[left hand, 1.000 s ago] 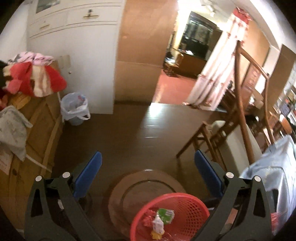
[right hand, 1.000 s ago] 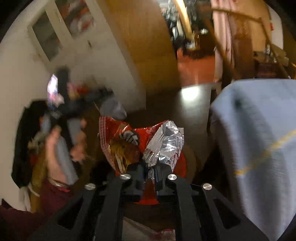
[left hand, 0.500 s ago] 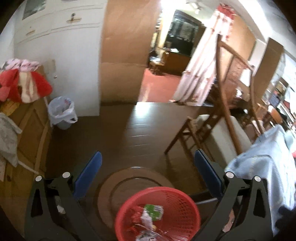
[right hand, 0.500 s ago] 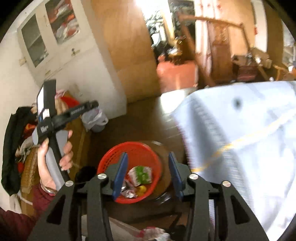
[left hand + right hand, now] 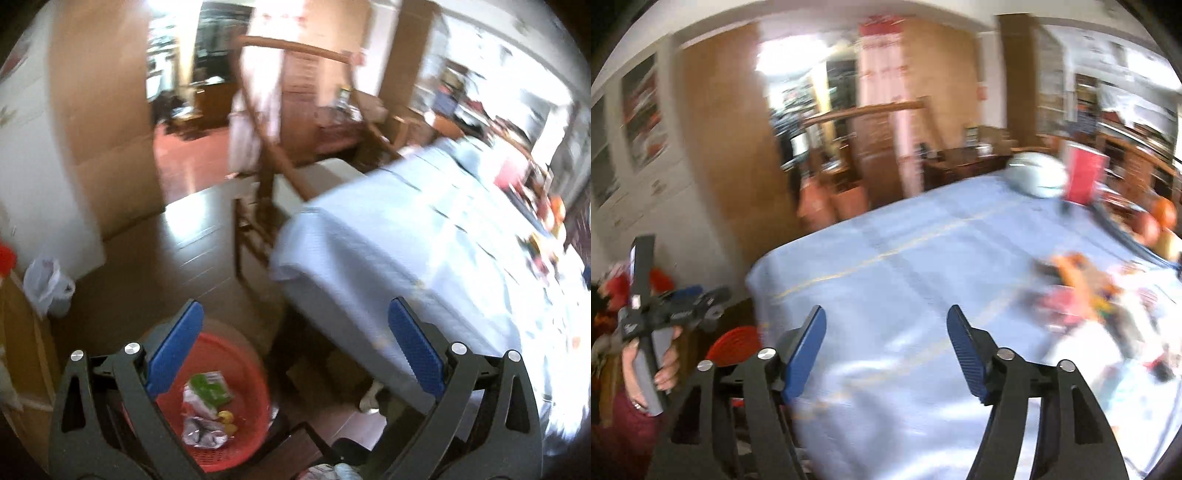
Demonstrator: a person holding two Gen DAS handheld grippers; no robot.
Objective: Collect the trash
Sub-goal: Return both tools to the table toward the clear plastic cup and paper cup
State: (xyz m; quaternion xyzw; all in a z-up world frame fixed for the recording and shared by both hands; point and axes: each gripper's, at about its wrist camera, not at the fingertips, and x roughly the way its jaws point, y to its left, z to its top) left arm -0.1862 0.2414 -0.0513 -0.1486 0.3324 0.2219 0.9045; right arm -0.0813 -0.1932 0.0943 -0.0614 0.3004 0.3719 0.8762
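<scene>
A red mesh basket [image 5: 243, 373] stands low beside the table and holds a green carton [image 5: 210, 386] and a crumpled foil wrapper [image 5: 203, 435]. My left gripper [image 5: 295, 350] is open and empty, above the basket's right side. My right gripper [image 5: 886, 347] is open and empty over the blue tablecloth [image 5: 886, 258]. A blurred heap of colourful trash [image 5: 1086, 295] lies on the cloth to its right. The basket's rim [image 5: 735, 343] and the left gripper in a hand [image 5: 661, 314] show in the right wrist view.
A wooden chair [image 5: 266, 166] stands at the table's far end. A lined waste bin [image 5: 48, 288] stands by the white cabinet. A red box [image 5: 1082, 177] and a pale round object [image 5: 1038, 177] sit at the table's far side.
My right gripper opened and let the red snack wrapper go into the basket, then swung right over the table. My left gripper swung right too.
</scene>
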